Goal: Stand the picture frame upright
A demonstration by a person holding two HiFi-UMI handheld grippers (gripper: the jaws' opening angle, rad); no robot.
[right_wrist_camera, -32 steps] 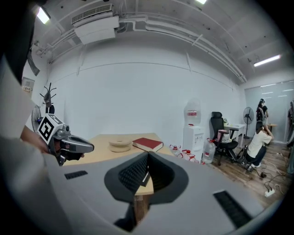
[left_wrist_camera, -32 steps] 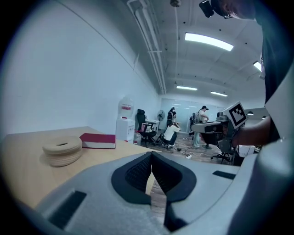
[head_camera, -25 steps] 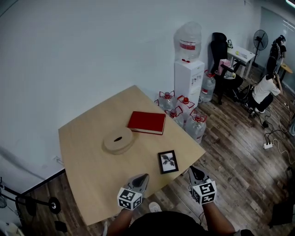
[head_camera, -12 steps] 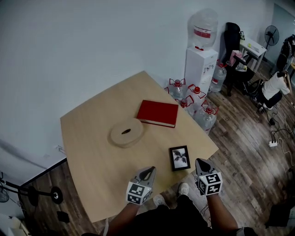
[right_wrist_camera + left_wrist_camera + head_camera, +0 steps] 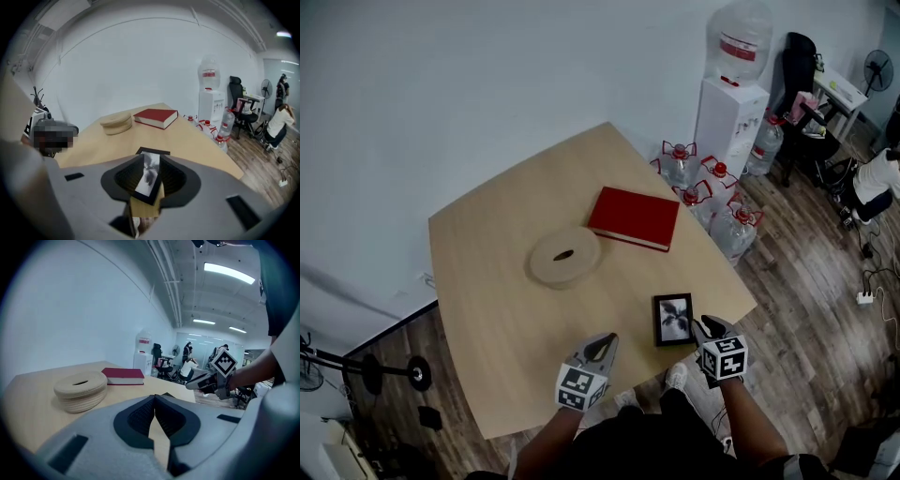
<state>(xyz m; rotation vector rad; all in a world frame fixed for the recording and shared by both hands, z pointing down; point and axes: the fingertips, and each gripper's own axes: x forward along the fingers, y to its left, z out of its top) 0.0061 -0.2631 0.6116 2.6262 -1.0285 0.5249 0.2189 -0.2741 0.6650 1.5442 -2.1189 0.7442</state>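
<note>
A small black picture frame [image 5: 673,319] [image 5: 149,176] with a grey flower print lies flat on the light wooden table [image 5: 487,281], near its front right edge. My right gripper [image 5: 705,326] [image 5: 151,161] sits at the frame's right side. Its jaws are opening, and the frame's near end shows in the gap between them without the pads pressing on it. My left gripper [image 5: 605,343] [image 5: 154,398] hovers over the table's front edge, left of the frame, shut and empty. The left gripper view also catches the right gripper [image 5: 190,386].
A red book [image 5: 635,217] and a round wooden disc with a slot [image 5: 565,256] lie further back on the table. Several water bottles [image 5: 712,187] and a dispenser [image 5: 731,103] stand on the floor to the right. The table edge runs just beyond the frame.
My right gripper has moved in to the frame's right edge. The left gripper keeps its place at the front edge. The head view has shifted slightly.
</note>
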